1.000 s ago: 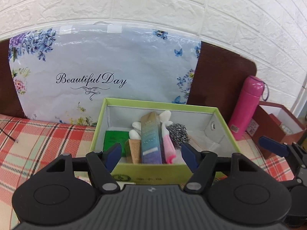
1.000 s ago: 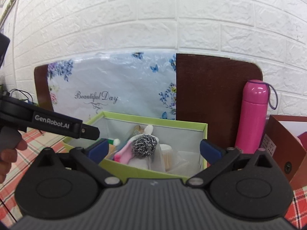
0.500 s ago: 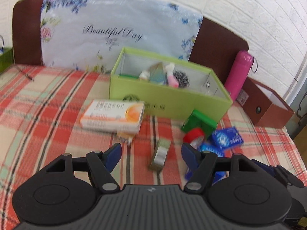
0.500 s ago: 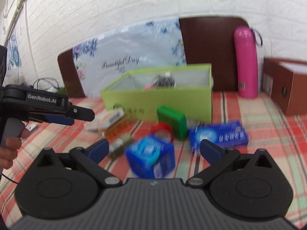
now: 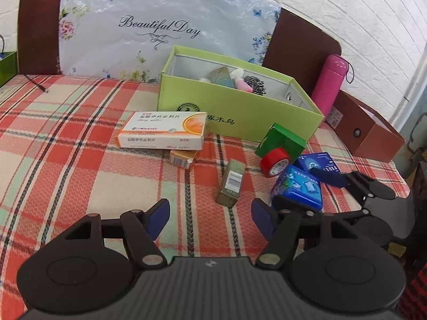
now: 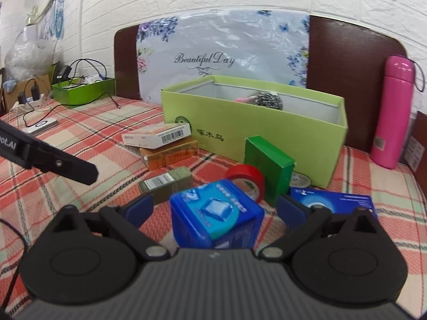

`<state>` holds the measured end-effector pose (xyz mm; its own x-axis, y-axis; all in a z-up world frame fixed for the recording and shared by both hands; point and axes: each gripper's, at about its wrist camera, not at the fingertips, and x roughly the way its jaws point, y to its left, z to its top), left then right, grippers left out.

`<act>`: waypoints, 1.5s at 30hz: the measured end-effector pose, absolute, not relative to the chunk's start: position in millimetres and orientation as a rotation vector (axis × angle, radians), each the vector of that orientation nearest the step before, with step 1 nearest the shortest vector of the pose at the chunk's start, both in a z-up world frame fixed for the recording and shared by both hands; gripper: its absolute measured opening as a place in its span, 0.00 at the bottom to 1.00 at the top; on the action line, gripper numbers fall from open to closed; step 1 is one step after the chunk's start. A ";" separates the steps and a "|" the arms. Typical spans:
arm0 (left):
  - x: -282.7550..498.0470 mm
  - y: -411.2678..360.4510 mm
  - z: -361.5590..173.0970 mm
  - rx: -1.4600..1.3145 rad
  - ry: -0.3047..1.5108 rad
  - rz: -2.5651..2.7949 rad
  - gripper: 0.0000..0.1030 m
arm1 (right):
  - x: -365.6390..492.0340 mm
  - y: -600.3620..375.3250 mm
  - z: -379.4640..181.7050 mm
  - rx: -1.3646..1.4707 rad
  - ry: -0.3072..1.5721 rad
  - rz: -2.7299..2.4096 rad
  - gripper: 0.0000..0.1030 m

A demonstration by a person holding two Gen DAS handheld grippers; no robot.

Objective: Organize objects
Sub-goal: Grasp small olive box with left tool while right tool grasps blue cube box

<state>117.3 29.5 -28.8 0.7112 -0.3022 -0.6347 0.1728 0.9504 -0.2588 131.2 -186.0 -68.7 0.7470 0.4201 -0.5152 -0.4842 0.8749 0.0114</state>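
A light green open box stands on the plaid cloth and holds several items, among them a steel scourer. In front of it lie a white-orange medicine box, a small orange box, an olive box, a red tape roll, a green box, a flat blue box and a blue tub. My right gripper is open, its jaws on either side of the blue tub. My left gripper is open and empty above the cloth, short of the olive box.
A pink flask and a brown cardboard box stand at the right by the headboard. A floral plastic bag leans behind the green box. A darker green box, cables and chargers lie far left.
Both grippers have pulled back and away from over the green box. The loose items on the cloth have come into view. My right gripper has come down around the blue tub.
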 end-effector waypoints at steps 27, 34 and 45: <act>105.9 4.9 -62.4 -0.109 0.830 -0.292 0.25 | 31.1 -186.2 -64.3 -0.024 0.676 0.371 0.73; 113.5 -1.4 -61.0 -0.108 0.822 -0.294 0.29 | 28.9 -187.7 -62.3 -0.050 0.659 0.359 0.73; 116.1 -4.7 -64.3 -0.086 0.815 -0.291 0.30 | 32.8 -188.4 -63.7 -0.032 0.666 0.351 0.57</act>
